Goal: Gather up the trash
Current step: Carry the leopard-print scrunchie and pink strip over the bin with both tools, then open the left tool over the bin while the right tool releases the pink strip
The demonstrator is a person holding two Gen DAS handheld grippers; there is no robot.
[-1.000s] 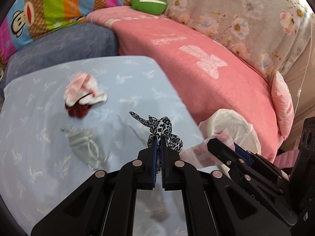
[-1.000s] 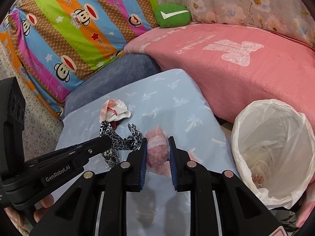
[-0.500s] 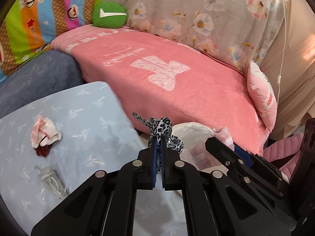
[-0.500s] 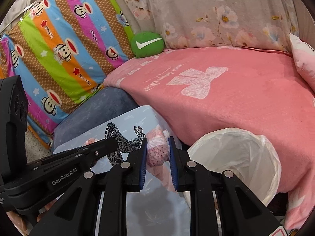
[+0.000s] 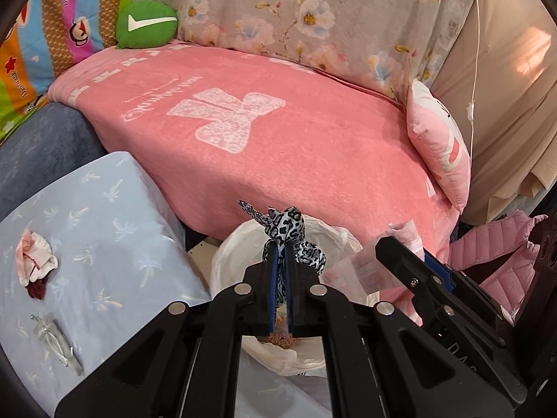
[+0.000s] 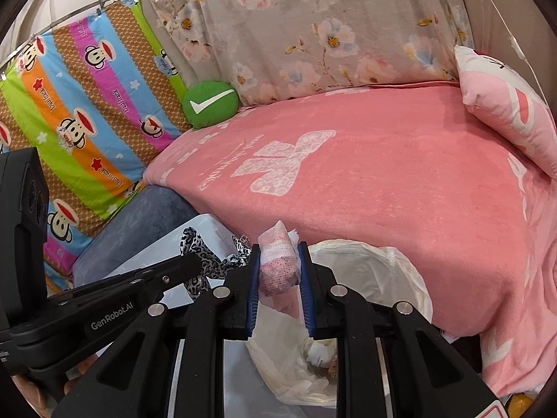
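Note:
My left gripper [image 5: 281, 254] is shut on a leopard-print cloth strip [image 5: 282, 227], held right above the white-lined trash bin [image 5: 228, 254]. In the right wrist view that strip [image 6: 195, 249] hangs from the left gripper's tip at the left. My right gripper [image 6: 278, 261] is shut on a wad of pink and white tissue [image 6: 278, 264], just over the near rim of the same bin [image 6: 400, 271], which holds some scraps. On the light blue sheet lie a pink-white wad with a dark red bit [image 5: 34, 264] and a crumpled clear wrapper [image 5: 57, 343].
A pink blanket [image 5: 278, 132] covers the bed behind the bin. A green round cushion [image 5: 146, 24], a striped monkey-print cloth [image 6: 80, 115] and a floral cloth [image 6: 313, 35] back it. A pink pillow [image 5: 438, 146] and a pink padded jacket [image 5: 487, 254] lie at the right.
Both grippers have swung right from over the blue sheet to over the bin, each keeping its load. The two leftovers on the sheet have slid to the left edge of the view.

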